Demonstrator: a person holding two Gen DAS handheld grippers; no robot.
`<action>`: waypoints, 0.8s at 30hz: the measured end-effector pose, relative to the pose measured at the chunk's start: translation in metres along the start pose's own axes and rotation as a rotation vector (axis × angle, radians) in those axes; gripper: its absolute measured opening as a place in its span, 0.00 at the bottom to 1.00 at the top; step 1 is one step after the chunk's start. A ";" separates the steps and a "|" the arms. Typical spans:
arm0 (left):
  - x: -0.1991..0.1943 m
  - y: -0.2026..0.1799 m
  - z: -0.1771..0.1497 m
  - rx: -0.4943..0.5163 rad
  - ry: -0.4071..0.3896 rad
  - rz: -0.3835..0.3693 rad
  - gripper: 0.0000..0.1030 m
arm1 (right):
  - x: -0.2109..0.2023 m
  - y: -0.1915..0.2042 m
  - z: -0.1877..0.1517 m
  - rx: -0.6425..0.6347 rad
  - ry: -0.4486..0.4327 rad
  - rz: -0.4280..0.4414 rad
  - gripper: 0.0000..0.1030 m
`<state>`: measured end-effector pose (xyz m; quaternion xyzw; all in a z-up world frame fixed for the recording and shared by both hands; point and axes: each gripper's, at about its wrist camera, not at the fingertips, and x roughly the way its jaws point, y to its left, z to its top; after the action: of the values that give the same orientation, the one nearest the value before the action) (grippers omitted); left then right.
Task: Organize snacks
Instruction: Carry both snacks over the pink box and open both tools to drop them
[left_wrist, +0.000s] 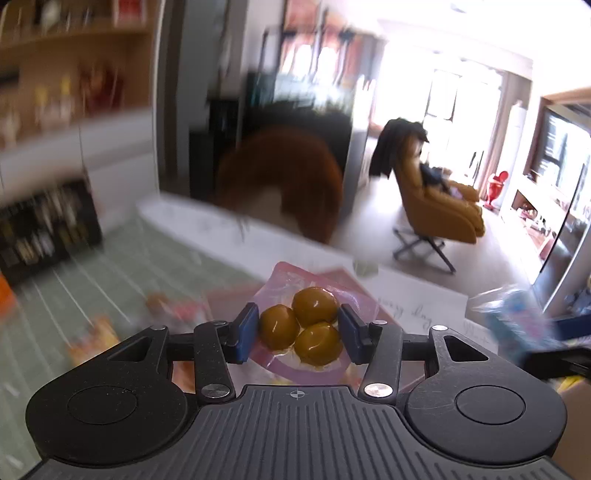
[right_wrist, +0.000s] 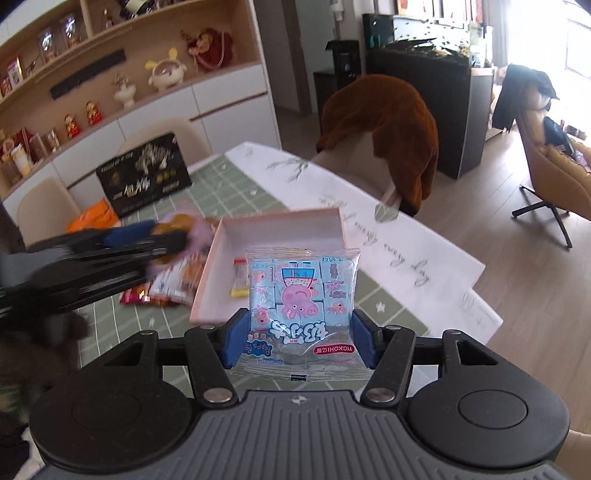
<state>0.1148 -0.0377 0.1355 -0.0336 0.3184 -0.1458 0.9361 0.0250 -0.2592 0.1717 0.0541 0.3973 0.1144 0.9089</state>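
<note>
- Wooden shelves (right_wrist: 122, 62) with ornaments sit above white cabinets (right_wrist: 221, 110) along the wall.
- A table (right_wrist: 406, 258) carries a green checked cloth (right_wrist: 229, 184).
- A brown coat (right_wrist: 384, 122) hangs over a chair at the table's far edge.
- A tan armchair (left_wrist: 436, 199) stands on the pale wood floor (right_wrist: 524, 258).
- Bright daylight pours through the windows (left_wrist: 443, 96).

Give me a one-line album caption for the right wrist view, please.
Right claw grips a blue cartoon-pig candy bag above an open pink box on the table.
</note>
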 end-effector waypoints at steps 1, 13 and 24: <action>0.017 0.006 -0.005 -0.051 0.049 -0.047 0.51 | 0.001 0.000 0.002 0.004 -0.001 -0.001 0.57; -0.030 0.067 -0.035 -0.265 -0.007 0.016 0.48 | 0.059 0.012 0.051 -0.013 0.063 0.036 0.57; -0.052 0.142 -0.110 -0.543 0.092 0.215 0.48 | 0.141 0.062 0.109 -0.105 0.108 0.065 0.71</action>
<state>0.0442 0.1162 0.0565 -0.2421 0.3898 0.0436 0.8874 0.1880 -0.1649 0.1568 0.0132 0.4374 0.1674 0.8834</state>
